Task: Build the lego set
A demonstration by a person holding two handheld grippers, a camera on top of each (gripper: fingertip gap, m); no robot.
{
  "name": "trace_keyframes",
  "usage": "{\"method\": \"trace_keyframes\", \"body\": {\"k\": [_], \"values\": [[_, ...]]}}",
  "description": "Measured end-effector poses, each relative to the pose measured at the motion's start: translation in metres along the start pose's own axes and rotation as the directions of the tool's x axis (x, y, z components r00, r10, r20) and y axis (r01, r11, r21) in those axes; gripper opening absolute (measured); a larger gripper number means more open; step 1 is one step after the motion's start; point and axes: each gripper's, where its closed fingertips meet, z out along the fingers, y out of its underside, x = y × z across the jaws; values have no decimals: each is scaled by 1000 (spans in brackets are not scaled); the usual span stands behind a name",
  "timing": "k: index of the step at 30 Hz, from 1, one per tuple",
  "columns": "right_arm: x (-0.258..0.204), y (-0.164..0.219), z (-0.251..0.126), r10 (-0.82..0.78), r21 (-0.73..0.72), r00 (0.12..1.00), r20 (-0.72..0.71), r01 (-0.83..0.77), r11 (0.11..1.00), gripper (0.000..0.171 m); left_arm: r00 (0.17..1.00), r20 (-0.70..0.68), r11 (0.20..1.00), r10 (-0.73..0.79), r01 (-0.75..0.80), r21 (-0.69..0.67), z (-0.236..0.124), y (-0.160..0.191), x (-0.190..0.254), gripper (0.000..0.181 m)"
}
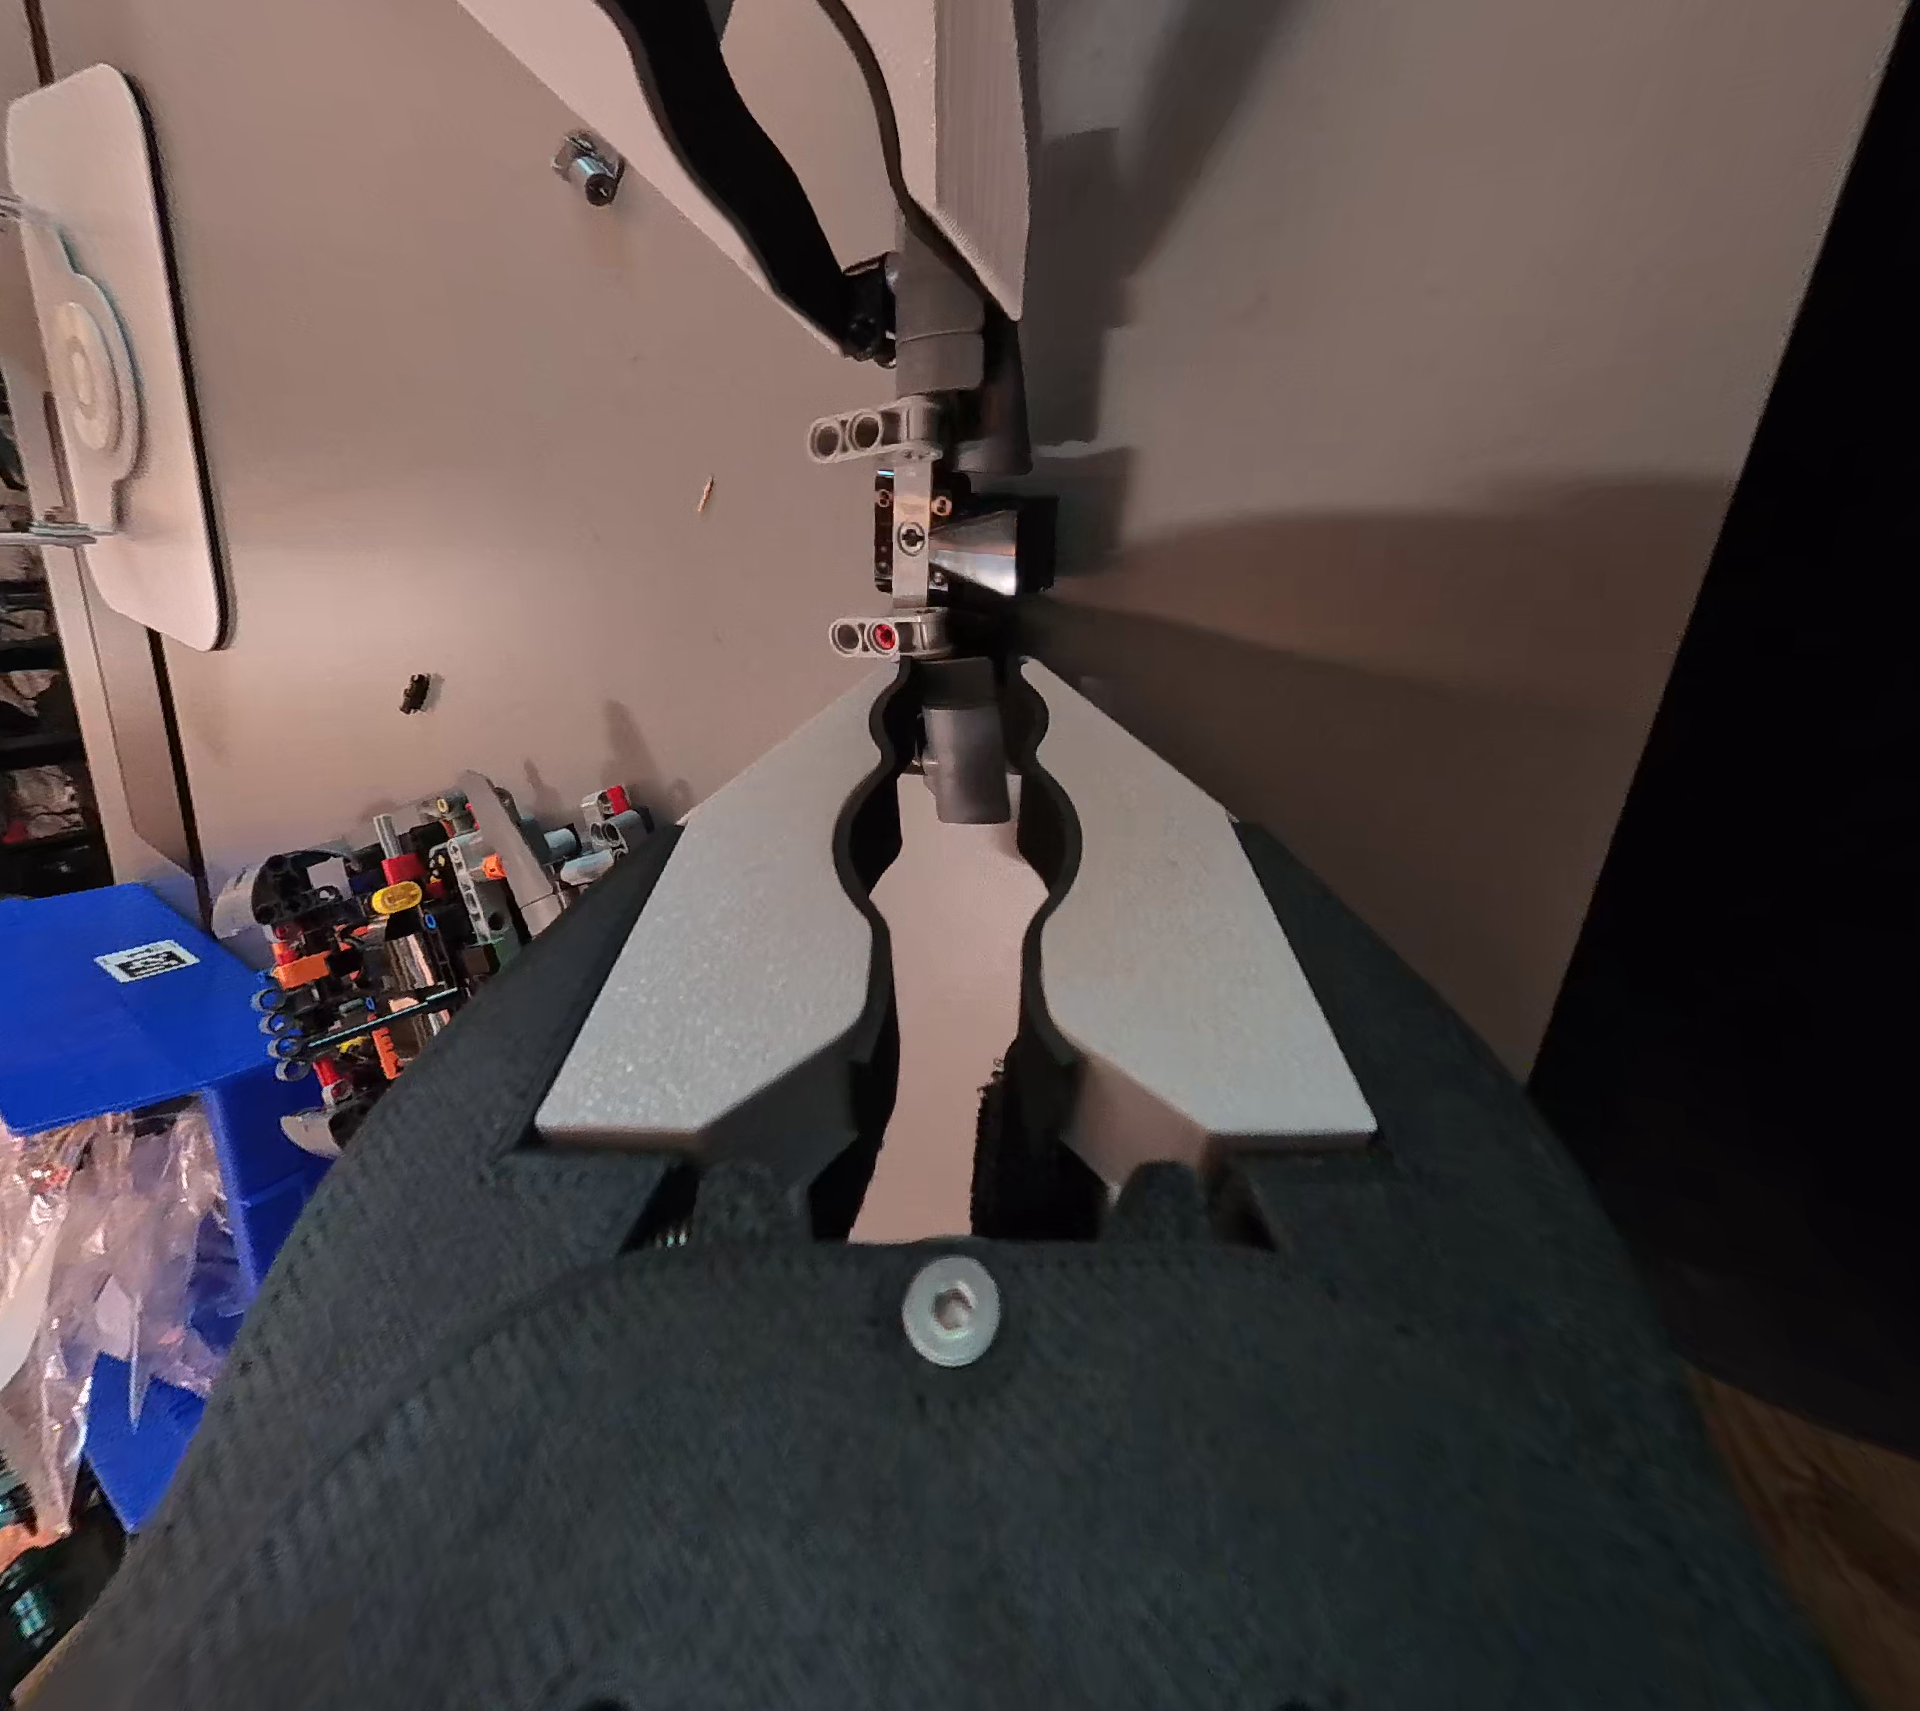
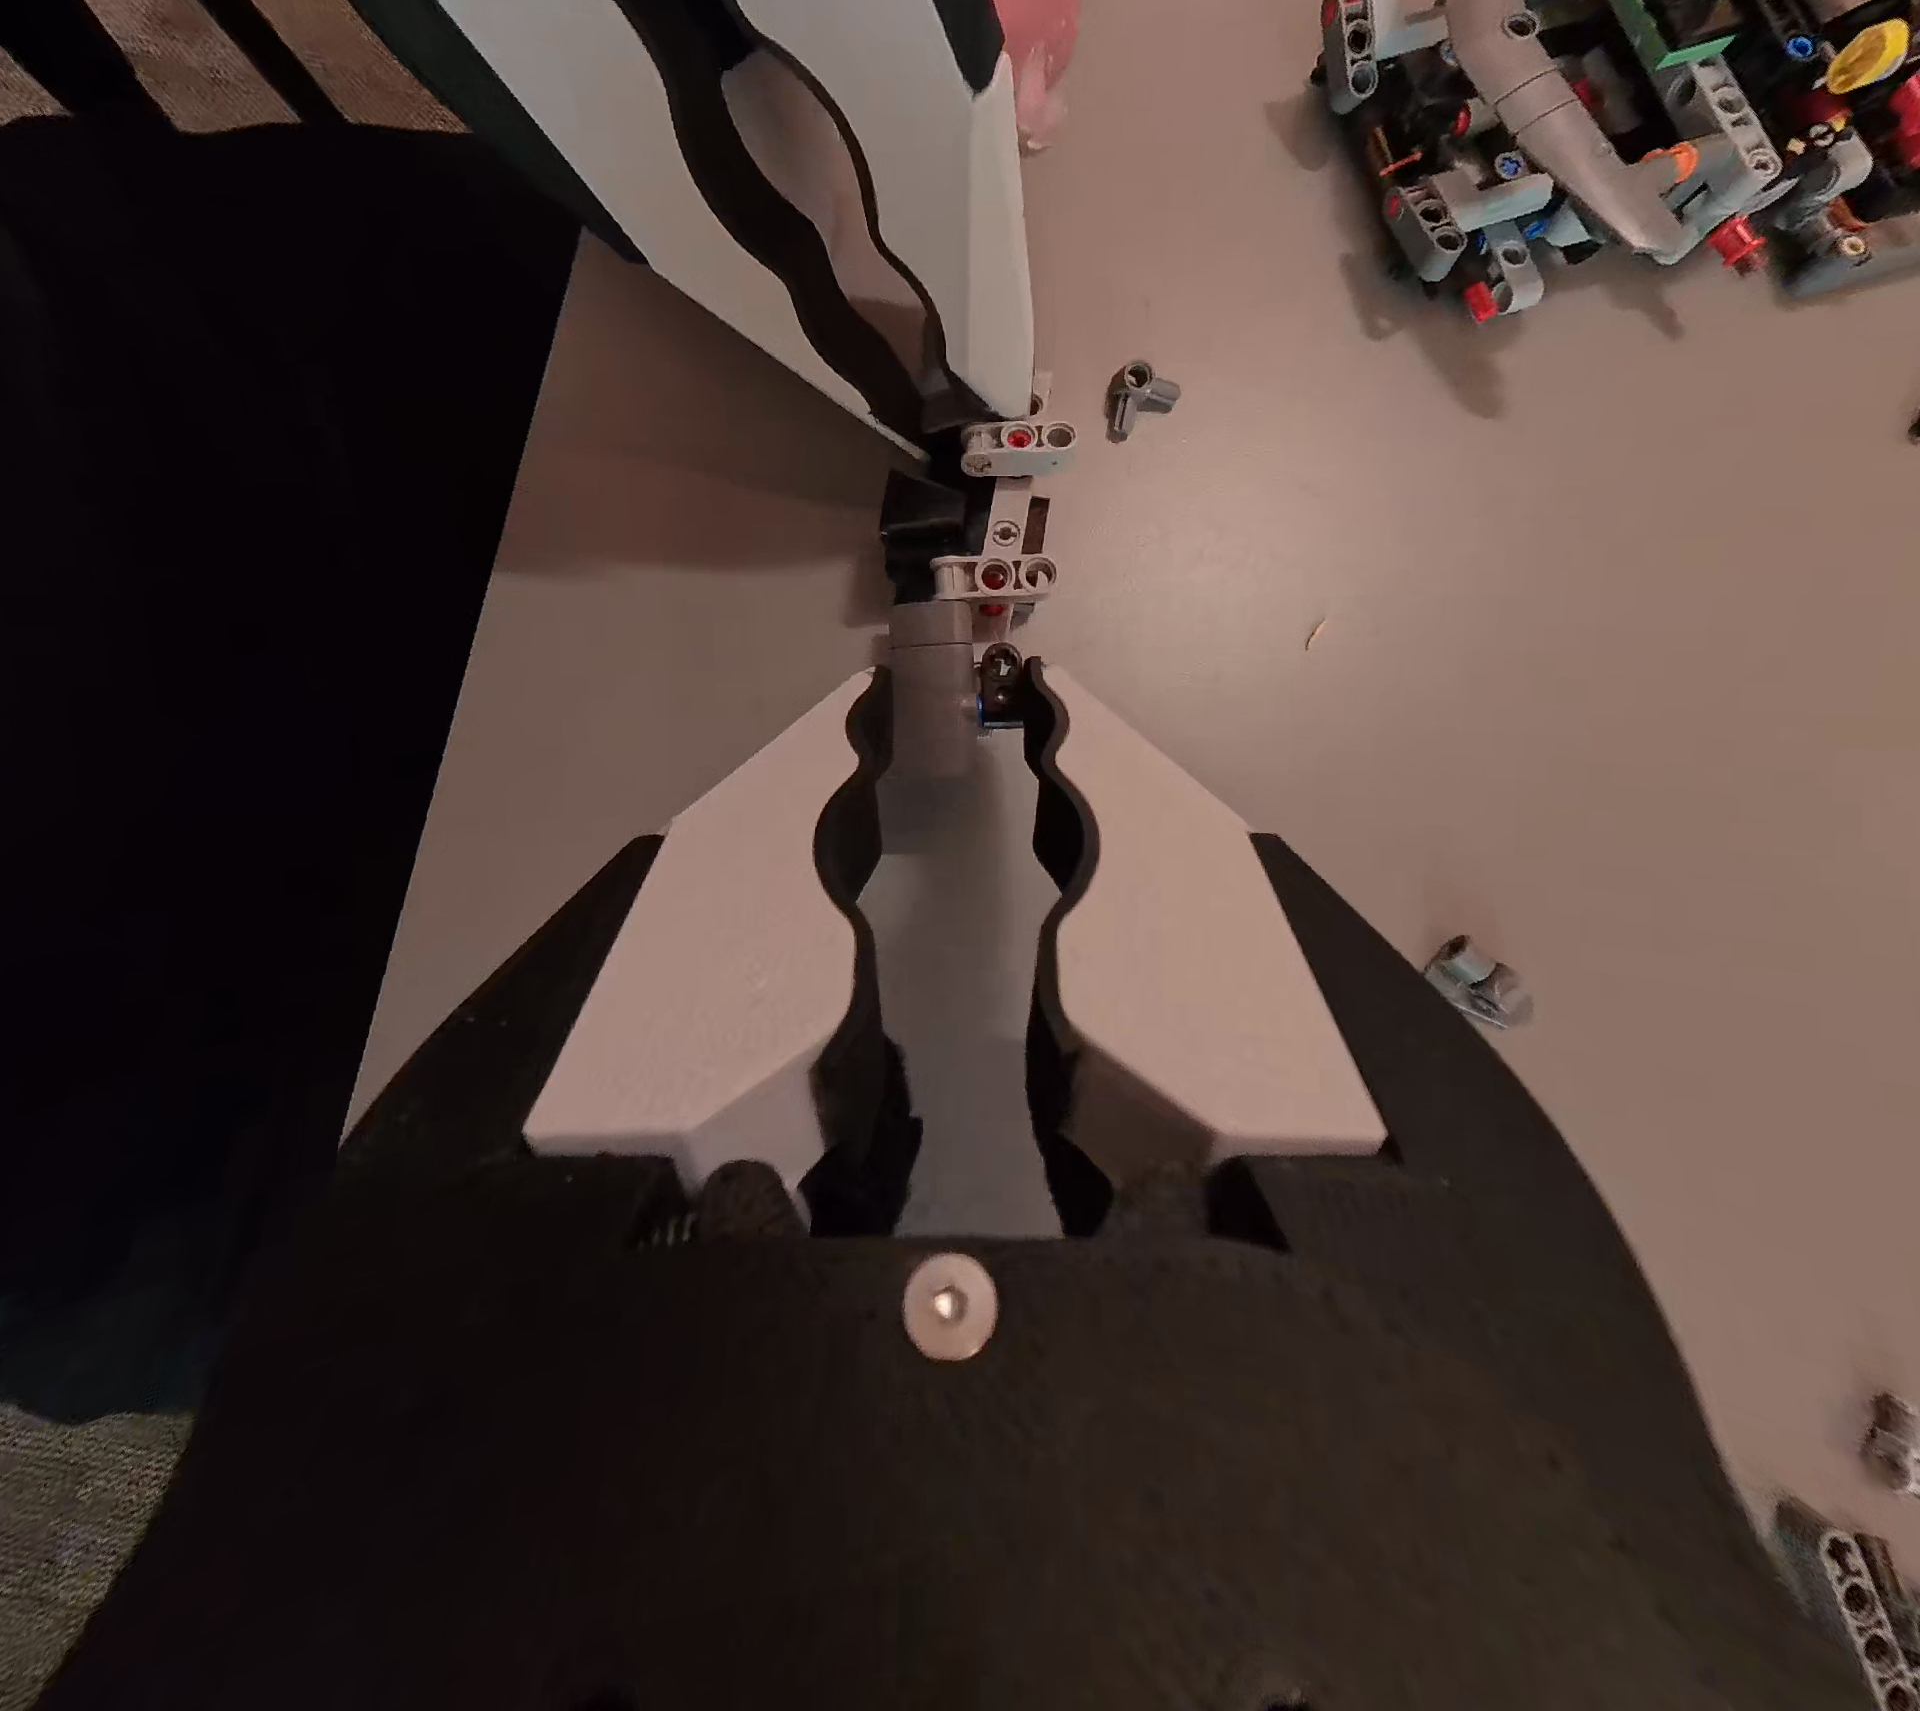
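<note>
A small grey and black Lego sub-assembly (image 1: pixel 914 531) with light grey connectors and red pins is held above the tan table between both grippers. My left gripper (image 1: pixel 961 685) is shut on its dark grey end piece (image 1: pixel 966 757). My right gripper (image 2: pixel 956 679) is shut on the opposite grey end (image 2: pixel 928 695), beside a black pin (image 2: pixel 1003 682). Each gripper shows in the other's view, coming from the top: the right gripper (image 1: pixel 935 331) in the left wrist view, the left gripper (image 2: pixel 977 414) in the right wrist view. The sub-assembly also shows in the right wrist view (image 2: pixel 1003 534).
A large multicoloured Lego build (image 2: pixel 1621 61) stands on the table, also in the left wrist view (image 1: pixel 416 923). Loose grey connectors (image 2: pixel 1140 394) (image 2: pixel 1475 986) and a grey beam (image 2: pixel 1870 1599) lie around. A blue bin (image 1: pixel 125 986) and plastic bags (image 1: pixel 94 1246) sit beside the build. The table edge (image 2: pixel 499 518) is close. My hands' fingertips stand some 6 cm from each other.
</note>
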Motion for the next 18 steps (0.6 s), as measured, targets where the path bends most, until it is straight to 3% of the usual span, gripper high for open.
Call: {"method": "trace_keyframes", "body": {"k": [18], "values": [[0, 5, 5, -3, -21, 1000, -27, 2, 1000, 22, 997, 17, 977, -77, 72, 202, -13, -22, -15, 27]]}}
